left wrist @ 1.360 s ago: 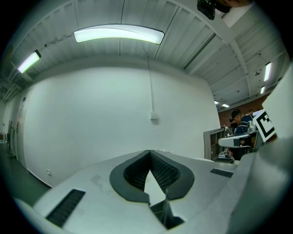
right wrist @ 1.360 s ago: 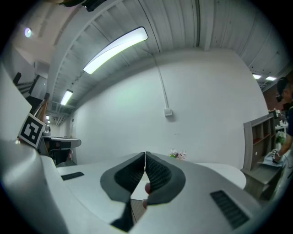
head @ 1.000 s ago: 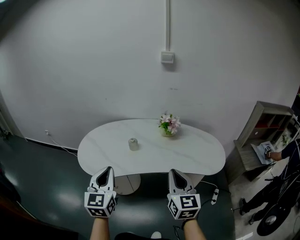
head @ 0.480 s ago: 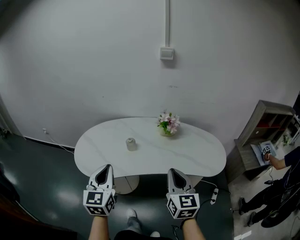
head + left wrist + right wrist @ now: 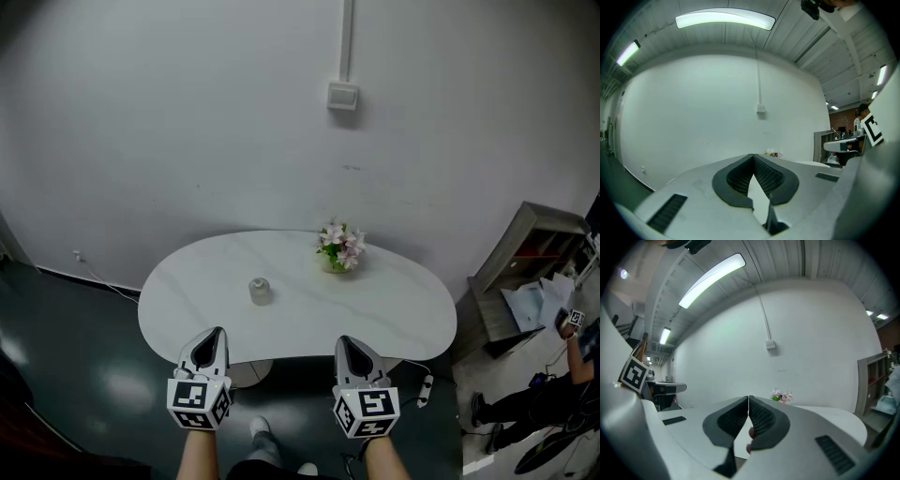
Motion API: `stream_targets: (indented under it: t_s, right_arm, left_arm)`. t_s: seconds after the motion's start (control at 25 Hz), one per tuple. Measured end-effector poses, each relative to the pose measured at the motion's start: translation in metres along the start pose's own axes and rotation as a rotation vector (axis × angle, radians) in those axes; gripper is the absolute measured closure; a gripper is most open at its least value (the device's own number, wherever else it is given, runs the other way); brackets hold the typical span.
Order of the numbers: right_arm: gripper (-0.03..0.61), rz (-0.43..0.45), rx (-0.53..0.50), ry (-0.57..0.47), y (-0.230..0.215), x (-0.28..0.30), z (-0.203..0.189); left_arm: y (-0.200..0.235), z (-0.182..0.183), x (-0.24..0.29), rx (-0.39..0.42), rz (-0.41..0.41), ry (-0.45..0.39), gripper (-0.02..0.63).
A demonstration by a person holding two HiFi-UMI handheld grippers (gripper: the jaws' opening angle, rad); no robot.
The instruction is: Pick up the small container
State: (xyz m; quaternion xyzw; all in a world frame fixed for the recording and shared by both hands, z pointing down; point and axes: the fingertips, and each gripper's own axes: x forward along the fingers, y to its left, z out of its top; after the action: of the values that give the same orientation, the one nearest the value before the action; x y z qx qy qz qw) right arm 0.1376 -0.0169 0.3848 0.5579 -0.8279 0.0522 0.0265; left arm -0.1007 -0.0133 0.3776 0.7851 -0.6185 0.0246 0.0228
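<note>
Plain matt white wall (image 5: pixel 187 141) at the back, above a dark, glossy floor (image 5: pixel 75 375). In front, a white table (image 5: pixel 403 314) with a smooth, faintly veined top and a rounded, bean-like outline. Off the table's right end, a grey open shelf unit (image 5: pixel 525 253). At the table's near edge, side by side, the left gripper (image 5: pixel 217 330) and right gripper (image 5: pixel 343 339): white shells, black ribbed pads, jaws of each pressed together on nothing, each topped by a cube of black-and-white square markers (image 5: pixel 199 403). Near the far edge, right of centre, a small pot of pink and white flowers (image 5: pixel 339 248). Left of centre, well apart from flowers and grippers, the small container (image 5: pixel 260 292): pale, squat, cylindrical, upright.
</note>
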Motion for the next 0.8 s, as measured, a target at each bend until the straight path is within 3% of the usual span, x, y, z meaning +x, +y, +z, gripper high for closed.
stream_targets:
  t_s: [0.8]
  right_arm:
    - [0.512,-0.122,-0.006,0.022,0.011,0.138,0.020]
  left_arm:
    - [0.093,0.005,0.132,-0.012,-0.136,0.021,0.603]
